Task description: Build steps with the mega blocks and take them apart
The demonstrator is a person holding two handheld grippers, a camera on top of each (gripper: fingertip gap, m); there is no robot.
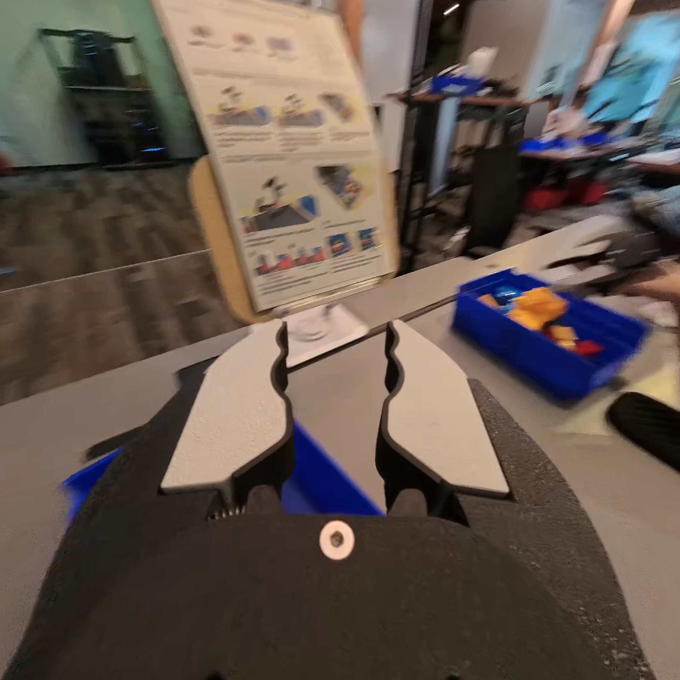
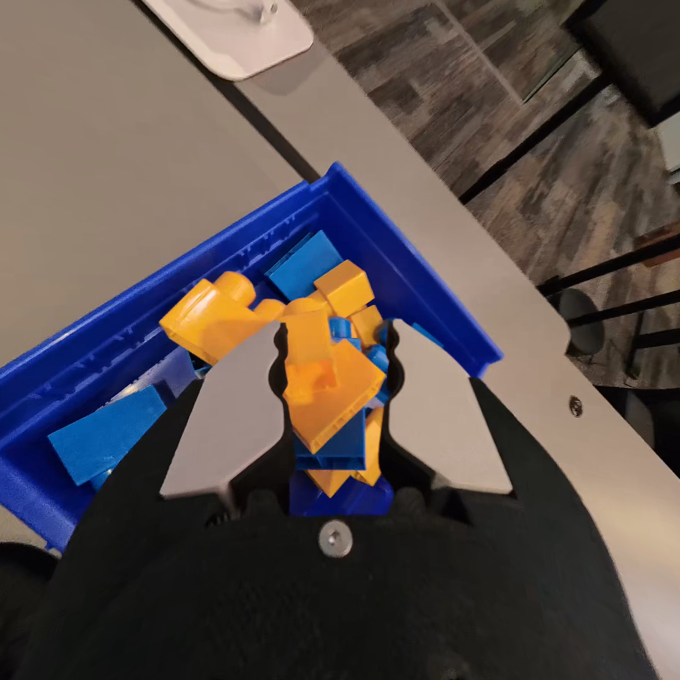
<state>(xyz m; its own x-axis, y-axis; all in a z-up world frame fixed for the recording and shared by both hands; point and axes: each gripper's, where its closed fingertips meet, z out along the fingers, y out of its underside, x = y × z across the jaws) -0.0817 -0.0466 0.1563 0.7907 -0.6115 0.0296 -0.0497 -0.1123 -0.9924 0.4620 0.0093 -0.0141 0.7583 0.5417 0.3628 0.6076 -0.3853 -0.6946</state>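
Right tool (image 2: 335, 327) hangs with fingers apart over the blue bin (image 2: 423, 265), orange and blue blocks (image 2: 331, 382) between them, unclamped. Left tool (image 1: 335, 327) is apart and empty above the tabletop (image 1: 331, 404).

Left looks level across table (image 1: 368, 423); right steeply down, close over shared bin (image 2: 404, 265).

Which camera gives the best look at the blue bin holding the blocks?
The right wrist view: the blue bin fills the frame from above, orange and blue blocks sharp below the open right gripper. The left wrist view shows it blurred, far right on the table.
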